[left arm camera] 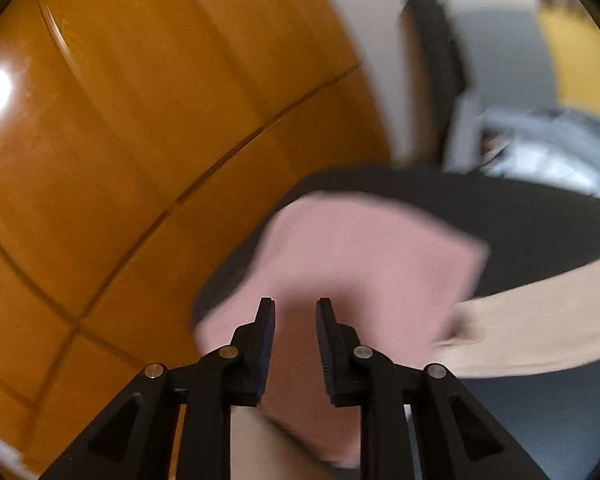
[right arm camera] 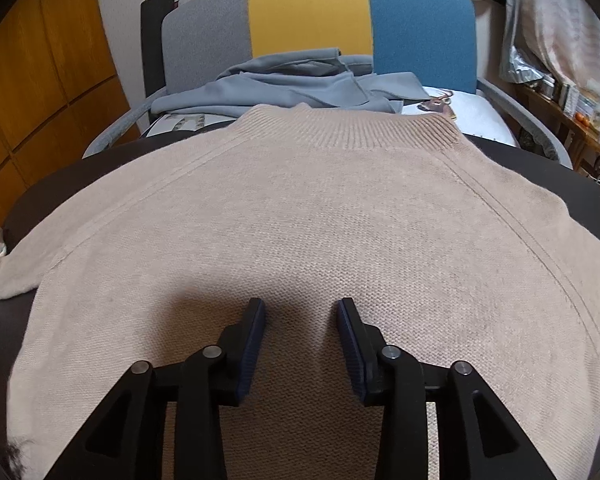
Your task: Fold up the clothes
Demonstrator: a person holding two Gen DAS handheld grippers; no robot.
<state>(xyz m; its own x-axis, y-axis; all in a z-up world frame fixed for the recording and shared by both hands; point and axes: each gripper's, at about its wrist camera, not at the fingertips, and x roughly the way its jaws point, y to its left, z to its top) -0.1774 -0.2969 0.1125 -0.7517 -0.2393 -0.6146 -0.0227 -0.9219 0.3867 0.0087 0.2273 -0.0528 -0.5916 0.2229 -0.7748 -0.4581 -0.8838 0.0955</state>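
A beige knit sweater (right arm camera: 320, 208) lies flat on a dark table (right arm camera: 60, 176), its ribbed collar (right arm camera: 352, 128) at the far side. My right gripper (right arm camera: 301, 302) hovers over the sweater's middle, open, with nothing between its pads. In the blurred left wrist view, my left gripper (left arm camera: 295, 302) is open over a folded pink cloth (left arm camera: 364, 248) on the dark table (left arm camera: 520, 216), and nothing is pinched. A beige sleeve (left arm camera: 540, 320) of the sweater reaches in from the right, next to the pink cloth.
Behind the table stands a chair (right arm camera: 308, 12) with a grey, yellow and blue back, and a grey garment (right arm camera: 292, 88) is heaped on its seat. Orange wooden cabinet doors (left arm camera: 140, 120) fill the left. A cluttered shelf (right arm camera: 572, 108) is at the right.
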